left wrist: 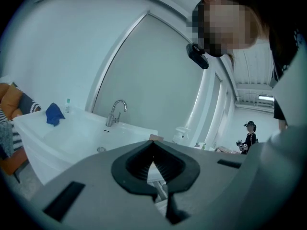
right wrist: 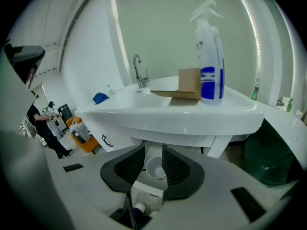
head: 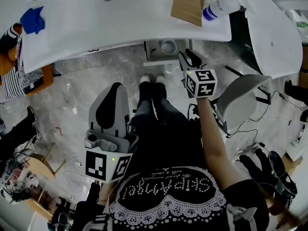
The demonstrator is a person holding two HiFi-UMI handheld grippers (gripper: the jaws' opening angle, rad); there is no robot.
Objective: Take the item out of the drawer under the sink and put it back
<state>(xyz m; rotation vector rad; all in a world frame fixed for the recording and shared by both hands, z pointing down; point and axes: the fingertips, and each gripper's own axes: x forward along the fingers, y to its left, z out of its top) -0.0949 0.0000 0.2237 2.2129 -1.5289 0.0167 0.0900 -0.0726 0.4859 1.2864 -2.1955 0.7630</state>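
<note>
White sink (head: 96,28) spanning the top. Under its middle, drawer (head: 150,52) pulled open. Left hand-held gripper (left wrist: 153,146) held low and well back from the sink, jaws pressed together, nothing between them. Right hand-held gripper (head: 188,59) just before the drawer, jaws spread, pinching nothing. On the sink's right end, cardboard (head: 187,1) beside a spray bottle (head: 221,6); on its left end, blue cloth (head: 32,20). Cup (right wrist: 156,169) upright inside the drawer, visible through the right gap, untouched
</note>
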